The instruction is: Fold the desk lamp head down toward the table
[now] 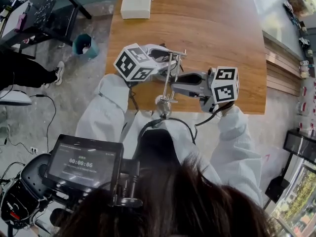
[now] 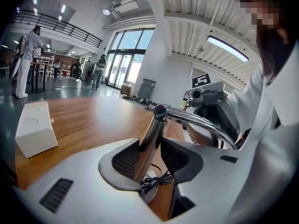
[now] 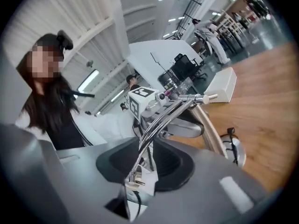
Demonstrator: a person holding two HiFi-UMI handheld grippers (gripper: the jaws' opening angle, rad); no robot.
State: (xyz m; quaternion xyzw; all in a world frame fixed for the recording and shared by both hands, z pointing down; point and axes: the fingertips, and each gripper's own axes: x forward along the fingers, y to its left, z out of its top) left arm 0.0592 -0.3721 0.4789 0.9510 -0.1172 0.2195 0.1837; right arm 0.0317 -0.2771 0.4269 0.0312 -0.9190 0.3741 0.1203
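Seen from the head camera, a person in a white coat stands at the near edge of a brown wooden table. The person holds two grey grippers against one chrome desk lamp, which stands close to that edge. Each gripper carries one black-and-white marker cube — two in all. One white rectangular box lies at the far end of the table, well apart from the lamp. One teal bucket sits on the floor to the left.

The left gripper view shows what the head camera leaves unclear. The left gripper has its jaws loose around the lamp's thick tilted post, which rests against one pad with a narrow gap at the other. Below, the round chrome base sits on the wood, with a black cable bundled on it.

Only the right gripper view shows the lamp's two thin curved rods. They arch from the top joint down between the parted jaws of the right gripper — released, not clamped — and the small fitting at their end sits low in that gap.
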